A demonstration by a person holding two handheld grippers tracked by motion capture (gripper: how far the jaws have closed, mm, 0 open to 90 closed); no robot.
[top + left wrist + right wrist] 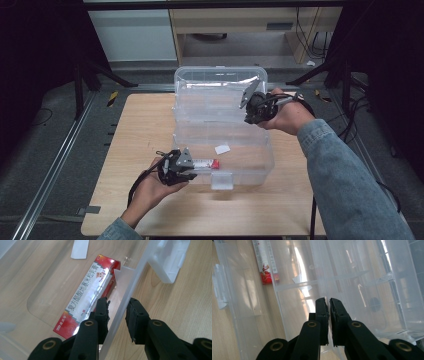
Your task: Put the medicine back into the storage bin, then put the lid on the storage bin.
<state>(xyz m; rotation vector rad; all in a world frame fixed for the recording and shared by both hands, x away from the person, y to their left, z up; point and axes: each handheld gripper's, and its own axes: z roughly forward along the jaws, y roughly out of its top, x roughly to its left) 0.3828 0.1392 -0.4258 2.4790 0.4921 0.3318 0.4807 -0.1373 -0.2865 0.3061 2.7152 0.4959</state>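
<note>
A clear plastic box point(269, 156) stands on the wooden table with its lid point(220, 80) raised at the back. A red and silver carton point(202, 163) point(87, 292) point(265, 270) lies inside along the front wall. My left gripper point(192, 172) point(118, 301) straddles that front wall near its left end, one jaw inside beside the carton and one outside, closed on the wall. My right gripper point(250, 112) point(329, 300) is up at the lid's right side, its jaws pressed together on the lid's thin edge.
A white paper slip point(222, 149) point(80, 248) lies on the box floor. The box's latch point(221, 180) point(170, 260) sticks out from the front wall. Bare tabletop point(150, 130) lies left of and in front of the box.
</note>
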